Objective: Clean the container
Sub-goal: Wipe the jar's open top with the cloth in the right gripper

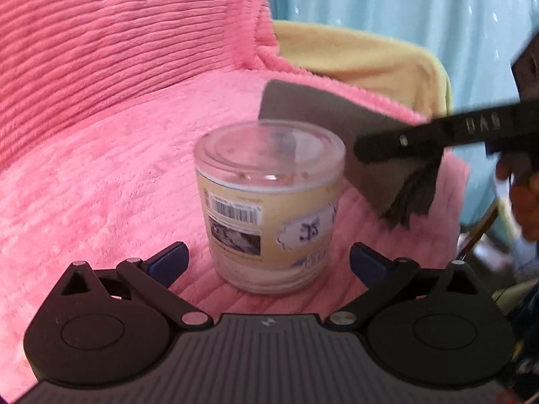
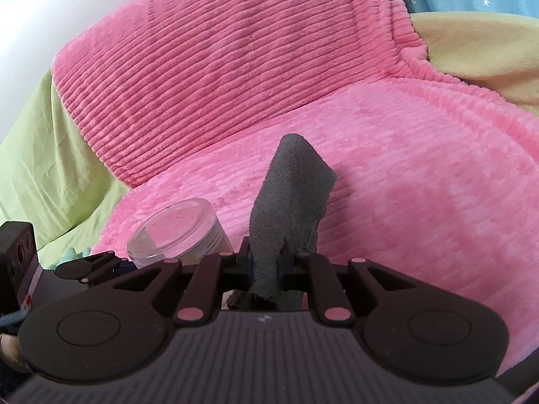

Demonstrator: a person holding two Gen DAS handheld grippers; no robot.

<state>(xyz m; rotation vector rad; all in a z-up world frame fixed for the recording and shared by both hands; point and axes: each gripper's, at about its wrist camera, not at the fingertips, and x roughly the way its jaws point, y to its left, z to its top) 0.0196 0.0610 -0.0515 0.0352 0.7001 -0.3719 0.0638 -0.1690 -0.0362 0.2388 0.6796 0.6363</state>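
Your left gripper [image 1: 267, 264] sits nearest the lens with its blue-tipped fingers [image 1: 170, 262] spread wide, released and holding nothing; the jar [image 1: 269, 205] stands just beyond them, in line with the gap, and touches neither finger. That jar is a clear glass one with a pale yellow label and a barcode, upright on the pink blanket [image 1: 101, 168], its mouth open at the top. Your right gripper [image 2: 266, 266] is clenched on the grey cloth [image 2: 289, 198], which juts forward from between the closed fingers and folds over at its far end. From the left wrist view, you can see the cloth [image 1: 323, 124] held just above and behind the jar's rim, at its right side; contact cannot be judged through the blur. From the right wrist view, the jar [image 2: 178, 232] lies low and left of the cloth, beside your left gripper [image 2: 101, 262]. A yellow cover [image 1: 370, 54] shows behind the blanket.
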